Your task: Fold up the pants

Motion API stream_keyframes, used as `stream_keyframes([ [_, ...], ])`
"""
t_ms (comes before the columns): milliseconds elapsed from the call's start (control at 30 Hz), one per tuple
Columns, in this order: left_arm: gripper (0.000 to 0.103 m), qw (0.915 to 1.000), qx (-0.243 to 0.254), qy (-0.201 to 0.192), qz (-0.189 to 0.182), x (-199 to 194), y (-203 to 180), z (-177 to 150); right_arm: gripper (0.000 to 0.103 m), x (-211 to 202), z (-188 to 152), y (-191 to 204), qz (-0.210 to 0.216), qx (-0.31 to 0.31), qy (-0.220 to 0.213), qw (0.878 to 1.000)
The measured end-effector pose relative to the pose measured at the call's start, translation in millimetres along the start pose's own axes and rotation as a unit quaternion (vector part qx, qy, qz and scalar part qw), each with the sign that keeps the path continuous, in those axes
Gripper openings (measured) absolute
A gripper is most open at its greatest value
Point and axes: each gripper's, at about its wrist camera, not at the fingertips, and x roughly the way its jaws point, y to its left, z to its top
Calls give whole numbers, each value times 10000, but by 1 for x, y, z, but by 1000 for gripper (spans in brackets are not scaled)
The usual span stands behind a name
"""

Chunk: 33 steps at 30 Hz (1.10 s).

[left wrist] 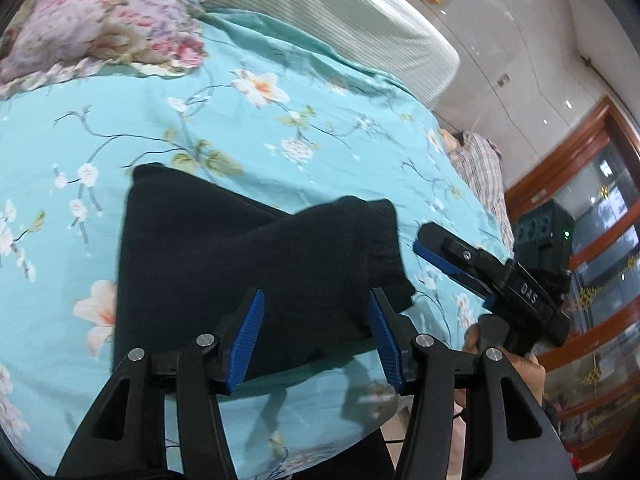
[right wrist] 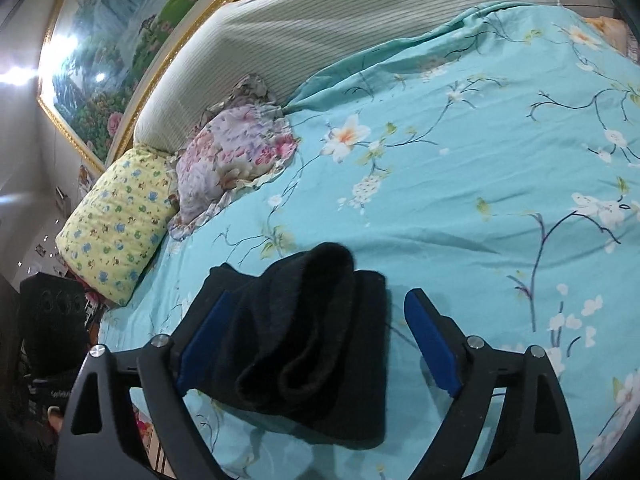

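You had the black pants (left wrist: pixel 256 264) lying folded in a thick bundle on the turquoise flowered bedsheet (left wrist: pixel 280 128), near the edge of the bed that was closest to you. Your left gripper (left wrist: pixel 316 336) was spread, with its blue pads on either side of the bundle's near edge and not pressing on it. Your right gripper (right wrist: pixel 316 344) was spread wide too; in its own view the rolled end of the pants (right wrist: pixel 304 332) lay between the fingers, with the left pad close to the cloth and the right pad well apart from it. In the left wrist view the right gripper (left wrist: pixel 448 260) showed at about 3 o'clock from the pants, just beside the bundle, and your hand (left wrist: pixel 516 364) was holding its handle. Around the pants the sheet was open. At 11 o'clock from the bundle, in the right wrist view, a pink flowered pillow (right wrist: pixel 236 152) lay against the striped headboard (right wrist: pixel 320 32), and a yellow patterned pillow (right wrist: pixel 116 216) lay at 10 o'clock, touching it. A framed landscape painting (right wrist: pixel 104 52) hung above them. In the left wrist view a checked cloth (left wrist: pixel 484 176) lay at 2 o'clock past the bed's far edge, near a wooden cabinet (left wrist: pixel 600 208).
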Motion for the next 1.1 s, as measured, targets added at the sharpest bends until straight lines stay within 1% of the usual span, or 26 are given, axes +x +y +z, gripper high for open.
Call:
stream_keyframes([
  [267,55,9992,-308,-168,181,-12,22,0,90,10,-6,19,-189,-95,173,9996],
  [367,55,9985,-386,-297,268,-19,31,2,90,13,-8,24,-336,-167,218,9991],
  [533,56,9967,-611,-399,356,-25,51,5,91,14,-12,23,-489,-54,223,9985],
  [700,59,9942,-859,-461,447,-30,72,5,91,16,-16,22,-494,60,288,9983],
  [933,61,9927,-1011,-419,501,-27,85,5,91,28,-19,25,-525,96,427,9977],
  [1100,62,9924,-1066,-327,512,-20,89,4,92,32,-22,18,-501,303,452,9973],
])
